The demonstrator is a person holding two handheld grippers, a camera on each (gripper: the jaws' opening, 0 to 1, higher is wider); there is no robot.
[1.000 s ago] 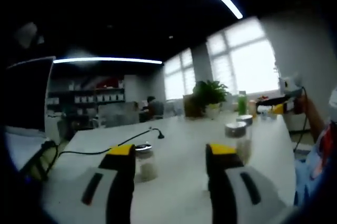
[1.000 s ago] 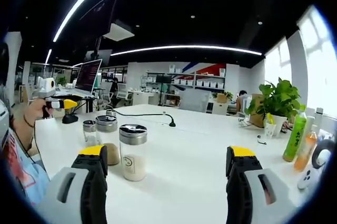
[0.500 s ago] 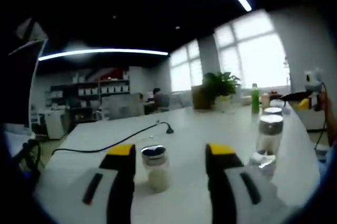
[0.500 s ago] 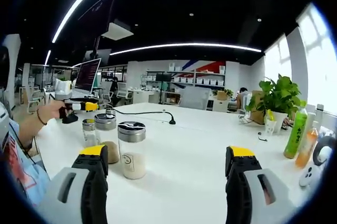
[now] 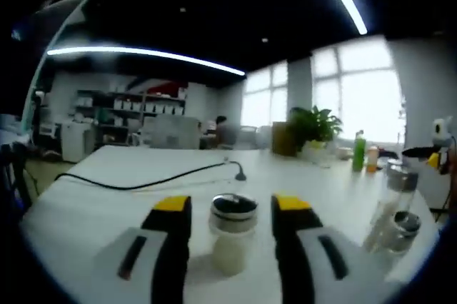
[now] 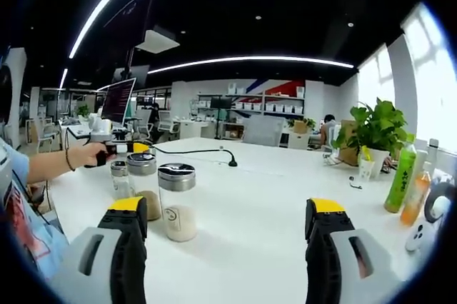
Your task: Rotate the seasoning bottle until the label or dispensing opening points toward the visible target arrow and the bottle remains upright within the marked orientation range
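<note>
A seasoning bottle (image 5: 232, 247) with a dark shaker cap and pale contents stands upright on the white table (image 5: 100, 211). My left gripper (image 5: 230, 204) is open, with one yellow-tipped jaw on each side of the bottle and a small gap at both. In the right gripper view a hand (image 6: 80, 155) holds the left gripper (image 6: 118, 148) just behind a cluster of three bottles: a white-filled one (image 6: 178, 203), a brown-filled one (image 6: 143, 184) and a small clear one (image 6: 118, 180). My right gripper (image 6: 226, 208) is open wide over bare table, with the white-filled bottle just inside its left jaw.
Two more bottles (image 5: 394, 200) stand at the right in the left gripper view. A black cable (image 6: 202, 153) runs across the far table. A potted plant (image 6: 375, 133), a green drink bottle (image 6: 400, 180) and an orange one (image 6: 415, 195) stand at the right. A monitor (image 6: 118, 101) is at the back left.
The left gripper has swung towards the bottles, so the pale-filled bottle now sits between its jaws. In the right gripper view the hand has moved right, up to the cluster. The right gripper has held still.
</note>
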